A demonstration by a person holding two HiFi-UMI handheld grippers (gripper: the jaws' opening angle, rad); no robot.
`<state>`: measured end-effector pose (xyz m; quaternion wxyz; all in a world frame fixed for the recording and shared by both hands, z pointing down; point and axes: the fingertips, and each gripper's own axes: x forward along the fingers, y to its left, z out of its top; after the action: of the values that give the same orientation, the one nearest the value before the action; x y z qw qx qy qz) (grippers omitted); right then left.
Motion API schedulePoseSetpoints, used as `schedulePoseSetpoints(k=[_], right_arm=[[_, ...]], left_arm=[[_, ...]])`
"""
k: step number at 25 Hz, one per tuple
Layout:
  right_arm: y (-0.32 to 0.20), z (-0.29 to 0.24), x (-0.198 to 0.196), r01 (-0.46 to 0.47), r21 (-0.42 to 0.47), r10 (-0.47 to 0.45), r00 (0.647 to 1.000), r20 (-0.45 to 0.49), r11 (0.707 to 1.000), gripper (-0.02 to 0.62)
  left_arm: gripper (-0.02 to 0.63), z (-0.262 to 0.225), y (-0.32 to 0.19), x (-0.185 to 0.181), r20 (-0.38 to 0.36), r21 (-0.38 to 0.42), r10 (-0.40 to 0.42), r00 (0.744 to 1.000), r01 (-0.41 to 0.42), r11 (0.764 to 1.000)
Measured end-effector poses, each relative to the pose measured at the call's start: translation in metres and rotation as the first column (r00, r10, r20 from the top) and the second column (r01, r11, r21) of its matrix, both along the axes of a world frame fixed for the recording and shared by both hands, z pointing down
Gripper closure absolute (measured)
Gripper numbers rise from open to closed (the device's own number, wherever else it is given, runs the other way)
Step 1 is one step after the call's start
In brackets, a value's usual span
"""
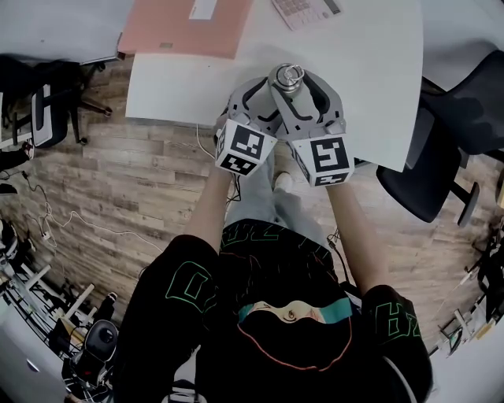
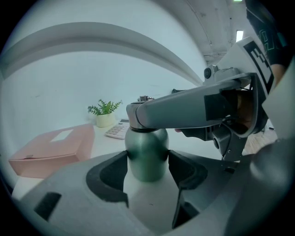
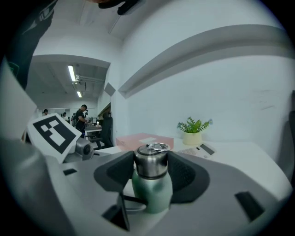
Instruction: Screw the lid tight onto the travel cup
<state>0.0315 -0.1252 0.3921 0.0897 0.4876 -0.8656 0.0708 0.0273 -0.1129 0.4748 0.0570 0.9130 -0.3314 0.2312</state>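
- place: travel cup (image 1: 287, 79) is standing upper centre of the head view, near the front edge of the white table (image 1: 378, 94). pink folder (image 1: 189, 27) and calculator (image 1: 303, 9) are lying beyond it, well apart from it.
- left gripper (image 2: 147, 171): i am clamping it on the cup's green body, dark pads pressing both sides low in my left gripper view.
- right gripper (image 3: 151, 171): i am closing it on the steel lid (image 3: 150, 162), pads touching left and right, crossing just above my other gripper.
- progress, my reading: lid is already sitting on the neck, square, with no gap showing at the seam. how tight it is i cannot tell from here. likely i am in the turning stage. left to do: finish twisting to a firm stop while the left grip is bracing the body, then let go with both.
- orientation: cup is standing upright, long axis vertical, base on the table, lid end pointing up. the wire ring on top is lying roughly flat. in the head view i am looking almost straight down that axis onto the lid.
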Motion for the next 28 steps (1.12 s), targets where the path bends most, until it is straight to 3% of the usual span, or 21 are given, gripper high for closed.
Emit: schedulePoseSetpoints(k=[5, 12, 21, 28], right_arm=[[-0.0001, -0.0025, -0.0029, 0.021, -0.007, -0.022, 1.0, -0.019, 1.0, 0.358], [0.0047, -0.0065, -0.0001, 0.244, -0.026, -0.244, 0.969, -0.022, 0.969, 0.356], [0.0054, -0.0097, -0.0032, 0.503, -0.095, -0.509, 0.86, -0.045, 0.859, 0.344], [-0.0011, -0.0082, -0.0092, 0.66, -0.119, -0.669, 0.742, -0.051, 0.742, 0.351]], left_arm=[[0.318, 0.0, -0.0003, -0.0005, -0.001, -0.004, 0.003, 1.0, -0.003, 1.0], [0.318, -0.0007, 0.0002, -0.0008, -0.007, -0.008, 0.013, 1.0, -0.013, 1.0], [0.318, 0.0016, 0.0002, -0.0009, -0.009, -0.021, 0.036, 0.999, -0.037, 0.999], [0.318, 0.0026, 0.0008, 0.0001, -0.015, -0.032, 0.056, 0.998, -0.056, 0.998]])
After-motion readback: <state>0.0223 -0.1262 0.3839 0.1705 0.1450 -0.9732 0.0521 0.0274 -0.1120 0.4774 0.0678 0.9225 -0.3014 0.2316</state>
